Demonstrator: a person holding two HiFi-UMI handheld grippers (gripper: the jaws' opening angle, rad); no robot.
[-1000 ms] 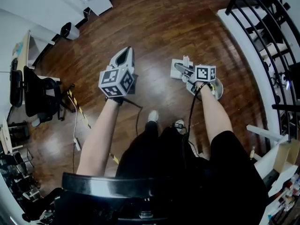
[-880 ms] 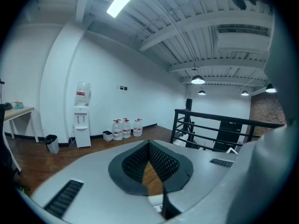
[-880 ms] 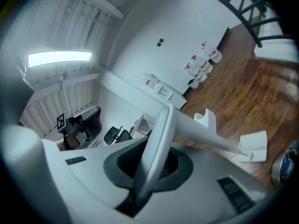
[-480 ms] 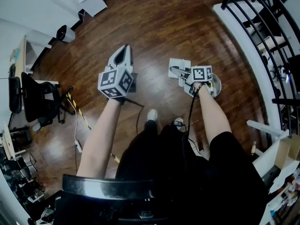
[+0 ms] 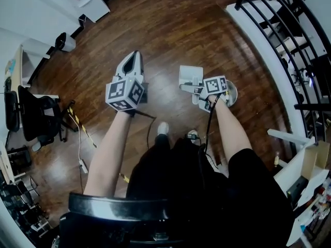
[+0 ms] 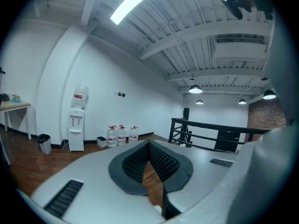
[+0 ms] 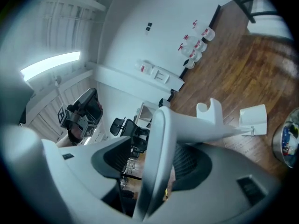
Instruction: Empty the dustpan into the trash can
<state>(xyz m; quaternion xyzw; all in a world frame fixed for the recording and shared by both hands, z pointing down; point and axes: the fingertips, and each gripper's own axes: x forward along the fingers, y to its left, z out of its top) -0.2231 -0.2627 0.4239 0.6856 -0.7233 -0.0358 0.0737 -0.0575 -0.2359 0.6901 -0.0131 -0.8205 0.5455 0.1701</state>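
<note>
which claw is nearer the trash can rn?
Right. Right claw is right by the trash can, jaws just opened round the dustpan handle; left claw, shut, is farther off, beyond the dustpan.

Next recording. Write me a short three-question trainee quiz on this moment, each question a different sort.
1. True or false: the left gripper holds the dustpan.
2. What stands between the right gripper's jaws? A) dustpan handle B) broom C) nothing
3. Is the dustpan over the trash can or beside it?
Key: 1 false; it is shut and empty. 2 A; those jaws have just been opening, handle between them. 3 beside it.
</note>
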